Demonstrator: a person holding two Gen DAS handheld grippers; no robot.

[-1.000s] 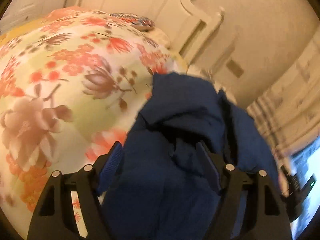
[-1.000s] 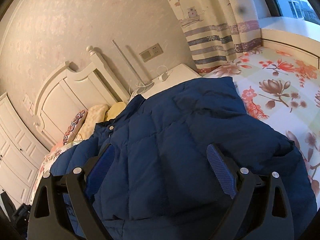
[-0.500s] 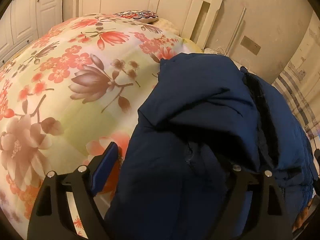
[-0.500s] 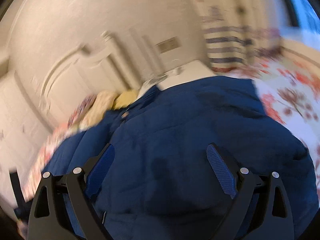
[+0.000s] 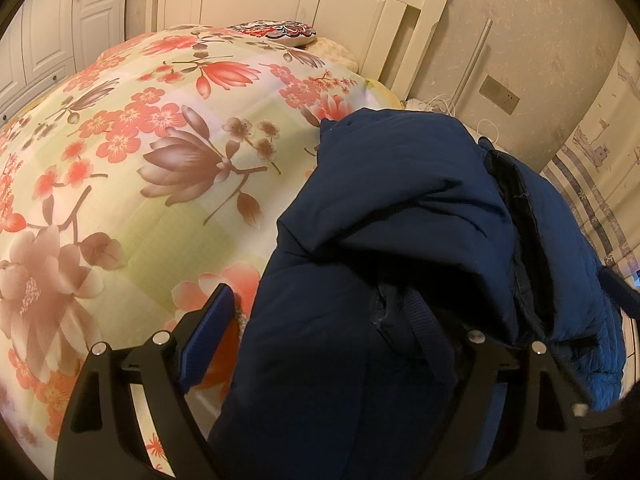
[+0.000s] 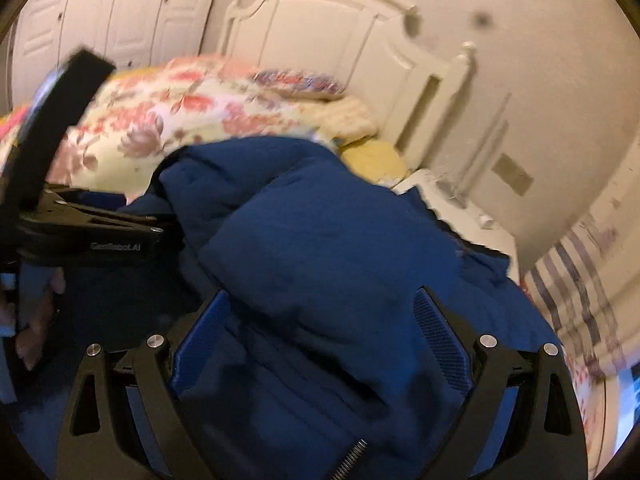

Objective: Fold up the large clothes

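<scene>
1. Around me: flowery quilt (image 5: pixel 168 168) covers the bed, white headboard (image 5: pixel 360 12) at the far end, a patterned pillow (image 5: pixel 276 32) up against it. Wardrobe doors (image 5: pixel 48 32) off to the left, striped curtain (image 5: pixel 592 184) on the right, and a wall socket (image 5: pixel 500 94) with white cables under it.
2. The jacket (image 5: pixel 400 240), navy and puffy, sits in a heap on the bed's right side. Its long axis runs away from me toward the headboard. A folded flap lies over the top; dark lining shows along the right edge.
3. Left tongs (image 5: pixel 324 340): wide apart, having just been opening. The jacket bulges up between them and covers the right pad. The left pad (image 5: pixel 208 332) is clear of the fabric, over quilt.
4. Right tongs (image 6: pixel 320 344): spread wide over the jacket, nothing pinched. That view is blurry.
5. From the right camera, the left tongs poke in at the jacket's left edge, with a hand (image 6: pixel 36 332) behind them.
</scene>
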